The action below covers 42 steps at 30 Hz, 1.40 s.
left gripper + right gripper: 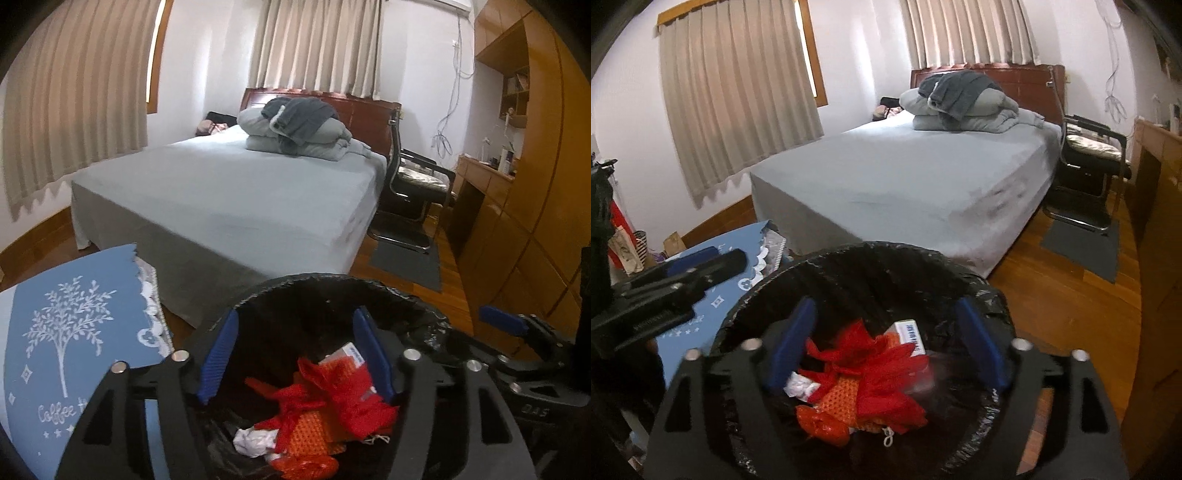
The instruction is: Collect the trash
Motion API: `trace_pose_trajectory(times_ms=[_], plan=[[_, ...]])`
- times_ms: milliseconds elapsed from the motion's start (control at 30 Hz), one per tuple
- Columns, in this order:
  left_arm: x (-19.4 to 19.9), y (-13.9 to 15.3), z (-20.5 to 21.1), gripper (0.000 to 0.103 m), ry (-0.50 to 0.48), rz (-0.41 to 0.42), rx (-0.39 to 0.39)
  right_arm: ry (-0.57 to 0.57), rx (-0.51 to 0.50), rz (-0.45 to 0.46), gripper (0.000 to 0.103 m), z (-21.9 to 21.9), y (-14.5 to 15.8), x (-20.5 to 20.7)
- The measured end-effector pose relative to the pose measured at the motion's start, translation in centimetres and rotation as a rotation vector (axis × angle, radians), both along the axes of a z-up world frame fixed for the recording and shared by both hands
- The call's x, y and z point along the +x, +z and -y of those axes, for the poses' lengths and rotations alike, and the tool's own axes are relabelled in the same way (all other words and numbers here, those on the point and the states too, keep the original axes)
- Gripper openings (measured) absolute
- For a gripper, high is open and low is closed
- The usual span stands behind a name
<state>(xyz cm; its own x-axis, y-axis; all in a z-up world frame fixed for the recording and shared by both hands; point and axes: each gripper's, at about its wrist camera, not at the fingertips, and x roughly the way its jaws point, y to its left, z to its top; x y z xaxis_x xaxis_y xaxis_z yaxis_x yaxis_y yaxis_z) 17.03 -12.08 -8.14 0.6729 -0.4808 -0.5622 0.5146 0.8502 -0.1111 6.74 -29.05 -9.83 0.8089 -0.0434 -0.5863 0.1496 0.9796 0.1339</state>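
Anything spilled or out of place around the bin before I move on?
Nothing stands out. The red mesh bag, crumpled white paper and small white box all lie inside the black-lined trash bin, whose liner is folded over the rim. No litter shows on the wooden floor beside it. Both grippers hover open above it.

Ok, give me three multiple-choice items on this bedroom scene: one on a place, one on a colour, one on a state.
1. Where does the red net bag lie?
A on the bed
B in the bin
C on the chair

2. What colour is the bin liner?
A black
B white
C green

3. How do the right gripper's jaws stand?
A shut on the bag
B shut on nothing
C open

Answers: 1 B, it lies among the trash inside the bin; 2 A, black plastic is folded over the rim; 3 C, the blue fingers stand wide apart.
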Motion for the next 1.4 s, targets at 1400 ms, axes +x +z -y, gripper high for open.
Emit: trace_pose_trajectory(times_ms=[1400], plan=[[-12.0, 8.2, -11.4, 0.097, 0.253, 0.185, 0.026, 0.169, -0.026, 0.134, 0.097, -9.0, 9.9, -6.9]])
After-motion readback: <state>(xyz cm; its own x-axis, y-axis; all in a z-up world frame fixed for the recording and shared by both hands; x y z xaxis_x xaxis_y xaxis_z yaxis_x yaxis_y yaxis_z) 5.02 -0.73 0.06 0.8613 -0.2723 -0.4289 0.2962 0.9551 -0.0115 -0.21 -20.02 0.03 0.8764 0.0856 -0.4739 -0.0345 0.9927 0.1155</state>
